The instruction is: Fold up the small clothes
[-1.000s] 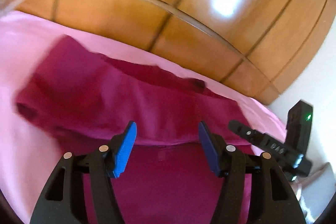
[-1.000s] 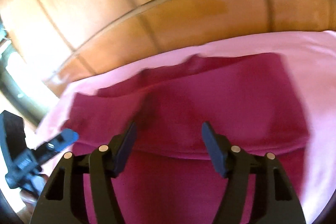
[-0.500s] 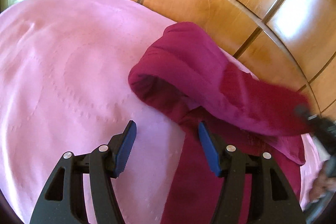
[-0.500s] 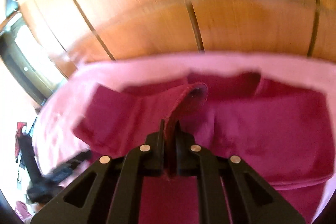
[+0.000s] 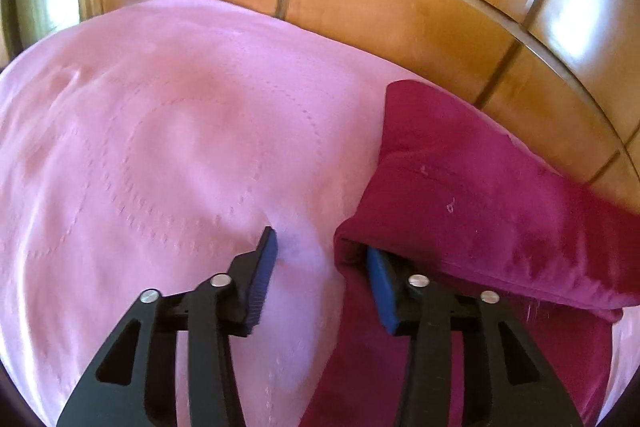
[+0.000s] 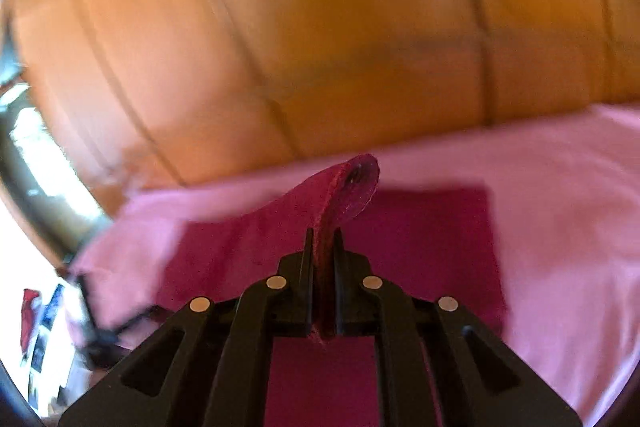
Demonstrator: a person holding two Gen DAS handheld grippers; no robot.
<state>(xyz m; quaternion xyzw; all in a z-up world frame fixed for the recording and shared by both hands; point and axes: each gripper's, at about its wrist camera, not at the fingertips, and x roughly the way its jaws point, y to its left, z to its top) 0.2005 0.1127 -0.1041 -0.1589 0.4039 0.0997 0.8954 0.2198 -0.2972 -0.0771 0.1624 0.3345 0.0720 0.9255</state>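
The dark magenta knit garment (image 5: 492,195) lies on the pale pink quilted bed cover (image 5: 168,147), close under the glossy orange-brown wooden wall panelling (image 5: 400,7) and partly doubled over on itself.

The right hand-held gripper (image 6: 323,247) is pinched tight on an edge of the garment (image 6: 420,247); a rounded flap of it stands up out of the closed jaws, lifted clear of the flat part that lies nearer the panelling.

The left hand-held gripper (image 5: 324,267) is closing. One blue pad (image 5: 266,259) rests over the bare bed cover and the other is tucked under the garment's rolled edge on the side away from the panelling, so the cloth edge sits between the jaws, but the pads do not yet press on it.

This looks like the gathering step of a fold: one corner taken, the second being caught. Next, the left jaws likely need to finish closing on that rolled edge, taking only the intended layers. Then both ends can be carried together across the garment, kept level so the fold lands square.
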